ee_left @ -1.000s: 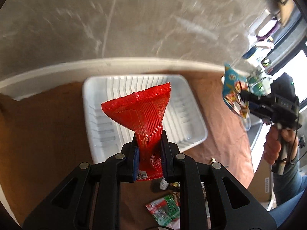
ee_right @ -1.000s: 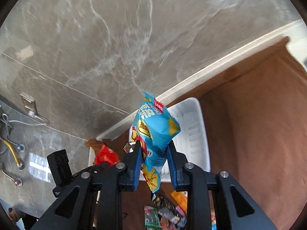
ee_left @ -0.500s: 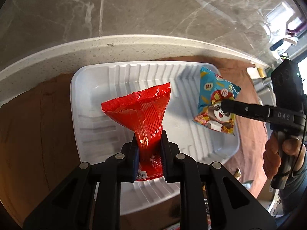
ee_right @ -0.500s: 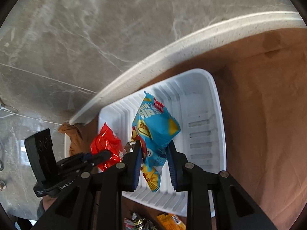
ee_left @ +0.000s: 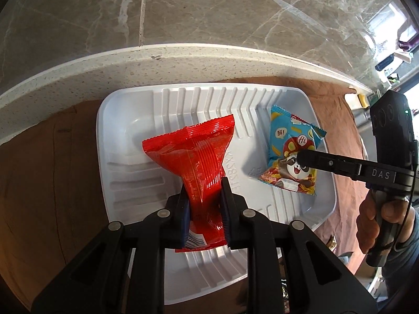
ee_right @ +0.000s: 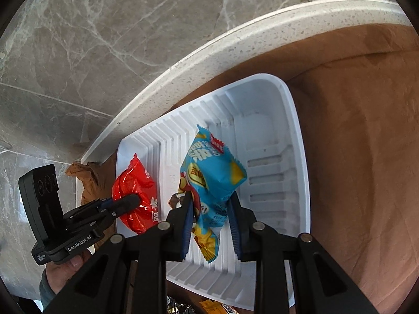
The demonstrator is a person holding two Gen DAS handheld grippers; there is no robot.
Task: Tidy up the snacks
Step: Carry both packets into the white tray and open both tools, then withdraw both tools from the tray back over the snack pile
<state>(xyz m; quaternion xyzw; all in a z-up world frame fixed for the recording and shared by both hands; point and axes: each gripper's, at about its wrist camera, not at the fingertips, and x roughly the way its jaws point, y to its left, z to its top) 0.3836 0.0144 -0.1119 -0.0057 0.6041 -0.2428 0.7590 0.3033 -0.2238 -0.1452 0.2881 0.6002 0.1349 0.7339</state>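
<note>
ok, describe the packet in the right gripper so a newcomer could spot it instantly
Find the white ribbed tray on the brown cloth by the speckled counter edge. Two packets hang over it, each pinched in a gripper. The right gripper holds the blue snack packet with yellow chips and a cartoon panda; its neighbour is the plain red packet.

A grey marble wall (ee_left: 209, 7) crossed by pale veins is seen behind a speckled white ledge (ee_left: 157, 62). The desk is covered by a brown cloth (ee_right: 366, 157). Bright daylight is reflected at the far right.
</note>
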